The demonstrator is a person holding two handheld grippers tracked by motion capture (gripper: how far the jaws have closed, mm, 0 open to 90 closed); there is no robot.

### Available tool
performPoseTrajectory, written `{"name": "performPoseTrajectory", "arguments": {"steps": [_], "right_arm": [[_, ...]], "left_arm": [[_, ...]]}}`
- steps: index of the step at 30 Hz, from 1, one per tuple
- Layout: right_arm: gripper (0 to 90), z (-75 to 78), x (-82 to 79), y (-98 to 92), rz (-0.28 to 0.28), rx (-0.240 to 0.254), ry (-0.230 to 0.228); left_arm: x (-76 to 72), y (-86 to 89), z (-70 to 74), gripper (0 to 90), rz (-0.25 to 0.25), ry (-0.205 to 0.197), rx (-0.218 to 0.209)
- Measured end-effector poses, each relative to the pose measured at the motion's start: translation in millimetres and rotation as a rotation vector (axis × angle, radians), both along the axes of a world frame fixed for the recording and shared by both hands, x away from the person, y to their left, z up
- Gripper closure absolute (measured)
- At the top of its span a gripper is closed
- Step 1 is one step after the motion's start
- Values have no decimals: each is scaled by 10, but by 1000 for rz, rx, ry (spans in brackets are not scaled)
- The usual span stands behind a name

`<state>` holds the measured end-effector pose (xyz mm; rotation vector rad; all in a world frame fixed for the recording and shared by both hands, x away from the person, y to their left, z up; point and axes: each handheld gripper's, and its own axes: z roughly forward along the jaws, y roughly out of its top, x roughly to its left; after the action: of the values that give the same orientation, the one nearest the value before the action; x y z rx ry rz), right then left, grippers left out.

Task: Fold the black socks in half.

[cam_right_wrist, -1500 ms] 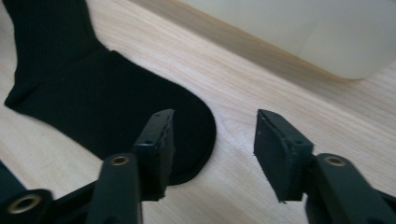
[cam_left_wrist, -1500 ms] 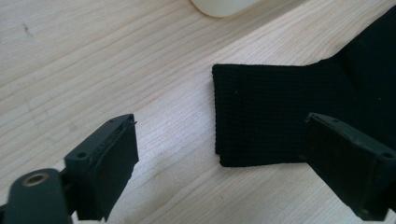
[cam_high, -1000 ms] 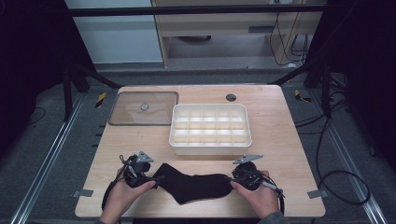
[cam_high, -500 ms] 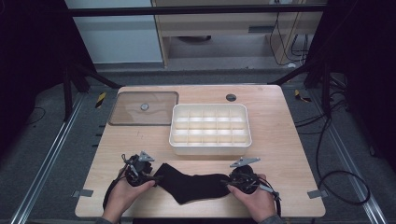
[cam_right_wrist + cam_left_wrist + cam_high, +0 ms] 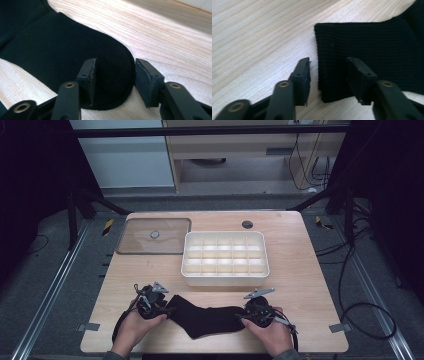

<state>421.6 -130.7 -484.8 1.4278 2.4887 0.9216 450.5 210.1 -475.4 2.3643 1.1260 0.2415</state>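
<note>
The black sock (image 5: 207, 319) is straddled, unclamped, by parted jaws of both grippers, the left gripper's (image 5: 328, 75) just closing on the cuff, the right gripper's (image 5: 115, 77) just opening at the toe, seemingly for stretching flat

A: What's around my table?
B: Light wood table (image 5: 310, 285) on grey floor (image 5: 45, 285), metal rails (image 5: 55, 290) along both sides.
A: Beyond the far edge?
B: Pale wall panel (image 5: 125, 155), wooden shelf unit (image 5: 235, 150), cables (image 5: 360, 270) right. Dim corners.

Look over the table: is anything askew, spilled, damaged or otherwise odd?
Nothing is spilled or broken. The black sock lies flat with a bend at the heel. The tray is empty, and its clear lid lies beside it, parallel to the table edge.
</note>
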Motion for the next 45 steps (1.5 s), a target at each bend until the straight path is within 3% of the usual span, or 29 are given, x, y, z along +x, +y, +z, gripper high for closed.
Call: {"name": "performPoseTrajectory", "arguments": {"steps": [11, 15, 20, 32, 45], "right_arm": [[720, -7, -39, 8, 21, -12, -10], [771, -10, -58, 31, 35, -17, -16], [797, -8, -72, 41, 43, -19, -23], [804, -9, -57, 22, 43, -7, -26], [805, -5, -6, 101, 59, -15, -38]], "left_arm": [[-26, -21, -17, 717, -23, 30, -28], [-57, -30, -21, 758, -15, 15, -31], [-73, -45, -15, 770, -1, 7, -36], [-58, -32, -1, 774, -21, 1, -56], [-27, -24, 131, 776, -23, -14, -42]]}}
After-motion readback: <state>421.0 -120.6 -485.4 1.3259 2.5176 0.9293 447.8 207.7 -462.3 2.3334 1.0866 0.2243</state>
